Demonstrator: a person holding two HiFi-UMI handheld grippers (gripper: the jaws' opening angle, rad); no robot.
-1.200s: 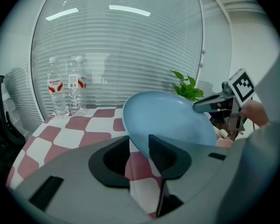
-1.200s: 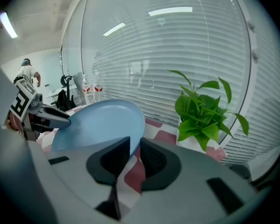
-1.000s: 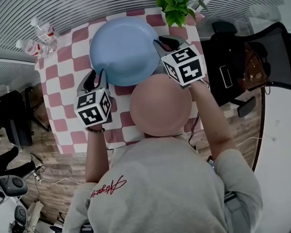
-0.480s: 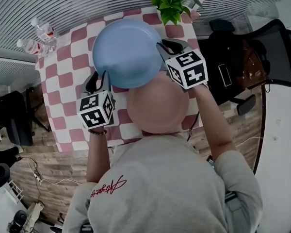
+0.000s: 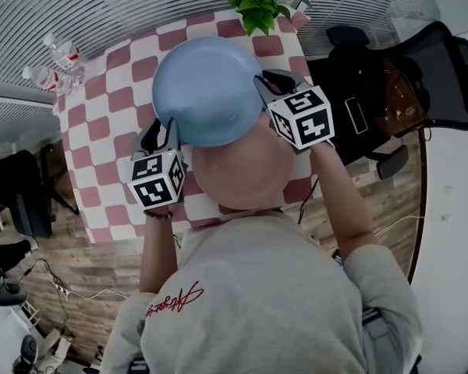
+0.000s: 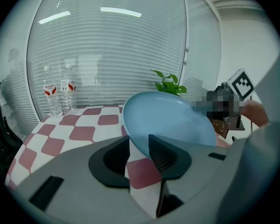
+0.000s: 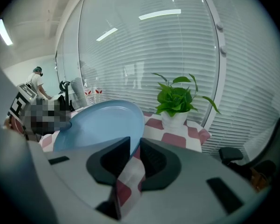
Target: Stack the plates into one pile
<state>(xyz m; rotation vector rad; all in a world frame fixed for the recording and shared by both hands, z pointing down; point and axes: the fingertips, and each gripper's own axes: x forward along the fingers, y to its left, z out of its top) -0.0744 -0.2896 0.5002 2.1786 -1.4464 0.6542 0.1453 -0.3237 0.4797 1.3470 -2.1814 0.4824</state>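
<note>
Blue plate [image 5: 207, 92] raised above the red-and-white checked desk [image 5: 101, 123], gripped at two opposite edges. Near edge overlapping the far part of the pink plate [image 5: 246, 174], itself lying on the near right part of the desk. Contact between the two plates not determinable from any view.

Left gripper [image 5: 164, 125]: fingers wide apart yet clamped on the left rim. Rim crossing the gap slantwise, checked cloth visible below it in the left gripper view.

Right gripper [image 5: 264, 80]: fingers closer together, pinching the right rim.

Far part of the pink plate hidden under the blue one; near edge meeting the person's grey top [image 5: 257, 287], outline there uncertain. Only a thin pink sliver discernible past the blue plate in the left gripper view.

Potted plant [image 5: 257, 2] at the far right corner of the desk, top cropped in the head view. Two water bottles [image 5: 51, 65] at the far left corner, labels too small to read. Black chair [image 5: 437, 68] right of the desk, partly cut off.
</note>
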